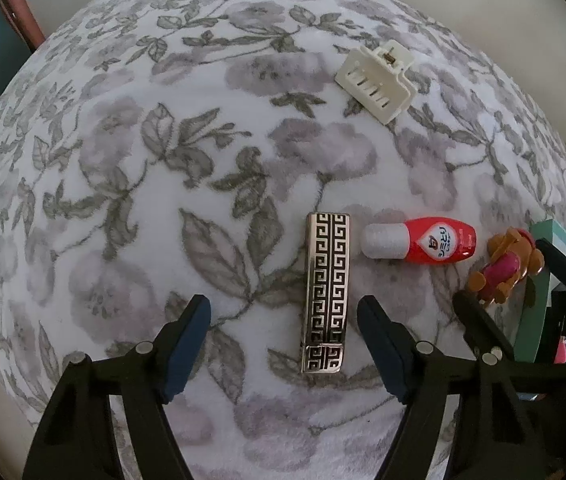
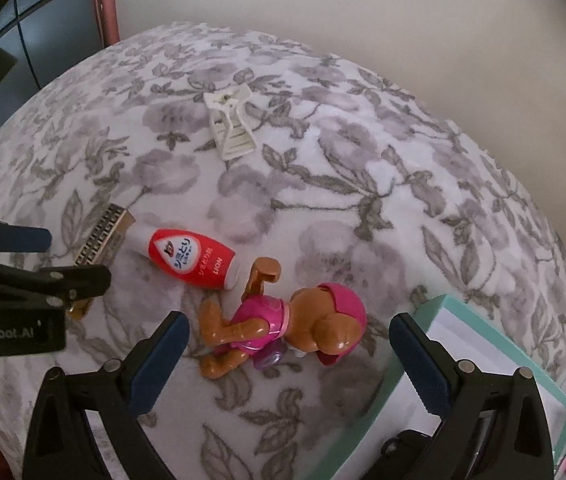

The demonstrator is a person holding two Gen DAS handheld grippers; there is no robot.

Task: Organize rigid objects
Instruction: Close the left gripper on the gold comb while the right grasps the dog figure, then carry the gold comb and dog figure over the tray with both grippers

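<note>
1. Reaching stage, judged from the layout: nothing lifted yet, four loose items lying on the floral fleece cover (image 1: 131, 168).
2. Left tool (image 1: 283, 316) spread, pointing steeply down, straddling the near end of the gold key-pattern case (image 1: 326, 292); pads clear of it on both sides, nothing pinched.
3. Right tool (image 2: 289, 344) spread wide around the pink-and-brown toy dog (image 2: 279, 328), lying on its side; pads not touching it.
4. Red stain-remover bottle (image 1: 419, 242) lying flat between case and toy, just beside both; cream hair claw clip (image 1: 375, 80) well apart, farther up the cover.
5. Mint-green box (image 2: 479, 364) open at the right edge, white inside, probably the destination.
6. Next, likely: lower each tool a little, centre the pads on the item's narrow sides, close, then carry to the box without nudging the bottle.
7. Surface soft and plush, so possible sinking under pressure; plain pale wall behind, reddish post (image 2: 107, 4) at far left.
</note>
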